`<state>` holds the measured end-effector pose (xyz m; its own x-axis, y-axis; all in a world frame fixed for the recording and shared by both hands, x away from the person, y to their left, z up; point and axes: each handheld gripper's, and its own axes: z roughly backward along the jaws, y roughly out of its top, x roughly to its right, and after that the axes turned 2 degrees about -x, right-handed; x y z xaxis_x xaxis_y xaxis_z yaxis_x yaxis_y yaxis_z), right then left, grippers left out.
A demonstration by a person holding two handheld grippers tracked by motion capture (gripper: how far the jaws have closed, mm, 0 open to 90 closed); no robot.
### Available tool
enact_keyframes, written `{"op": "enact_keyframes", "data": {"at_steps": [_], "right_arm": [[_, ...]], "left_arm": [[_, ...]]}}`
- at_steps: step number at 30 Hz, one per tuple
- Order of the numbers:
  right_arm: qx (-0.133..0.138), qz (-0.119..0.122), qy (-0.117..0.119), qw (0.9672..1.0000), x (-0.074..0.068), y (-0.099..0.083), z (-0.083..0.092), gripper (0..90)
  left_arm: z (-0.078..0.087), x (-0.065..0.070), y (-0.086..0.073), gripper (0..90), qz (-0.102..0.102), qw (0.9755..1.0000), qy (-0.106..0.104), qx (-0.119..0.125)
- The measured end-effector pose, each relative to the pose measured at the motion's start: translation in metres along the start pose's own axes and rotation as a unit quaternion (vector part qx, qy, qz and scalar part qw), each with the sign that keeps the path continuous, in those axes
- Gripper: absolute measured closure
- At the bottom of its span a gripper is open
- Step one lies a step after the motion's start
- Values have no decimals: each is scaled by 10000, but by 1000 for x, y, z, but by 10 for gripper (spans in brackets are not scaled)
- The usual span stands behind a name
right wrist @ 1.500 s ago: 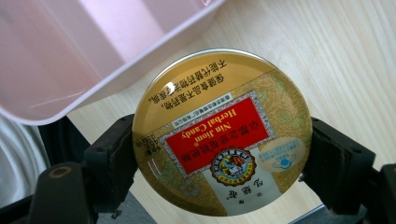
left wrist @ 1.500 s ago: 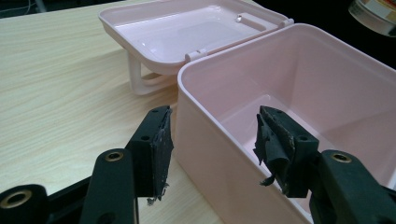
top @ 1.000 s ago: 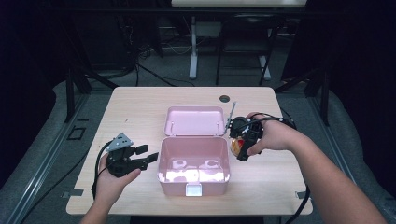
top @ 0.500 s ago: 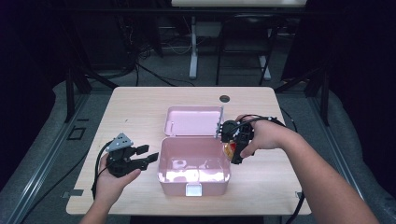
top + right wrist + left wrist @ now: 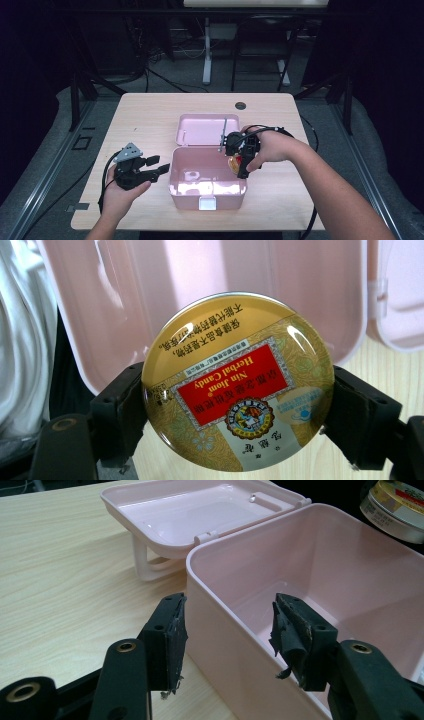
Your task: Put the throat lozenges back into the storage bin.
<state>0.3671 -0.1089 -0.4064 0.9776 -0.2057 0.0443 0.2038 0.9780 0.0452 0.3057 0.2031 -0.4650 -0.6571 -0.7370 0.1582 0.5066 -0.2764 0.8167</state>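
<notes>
over pink box rim | r gripper clamps candy tin, edge cropped | l gripper unclenched

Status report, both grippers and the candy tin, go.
Left gripper open, jaws straddling the pink box near wall. Right gripper shut on candy tin, at the box's right rim. Box empty, lid open, nothing blocking.
</notes>
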Motion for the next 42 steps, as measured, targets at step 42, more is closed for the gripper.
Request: {"op": "enact_keyframes", "data": {"at_steps": [42], "right_arm": [[-232,162,139,9995,-8,24,-37,197]], "left_arm": [[-1,-3,-1,480,58,10000,-15,-5]]}}
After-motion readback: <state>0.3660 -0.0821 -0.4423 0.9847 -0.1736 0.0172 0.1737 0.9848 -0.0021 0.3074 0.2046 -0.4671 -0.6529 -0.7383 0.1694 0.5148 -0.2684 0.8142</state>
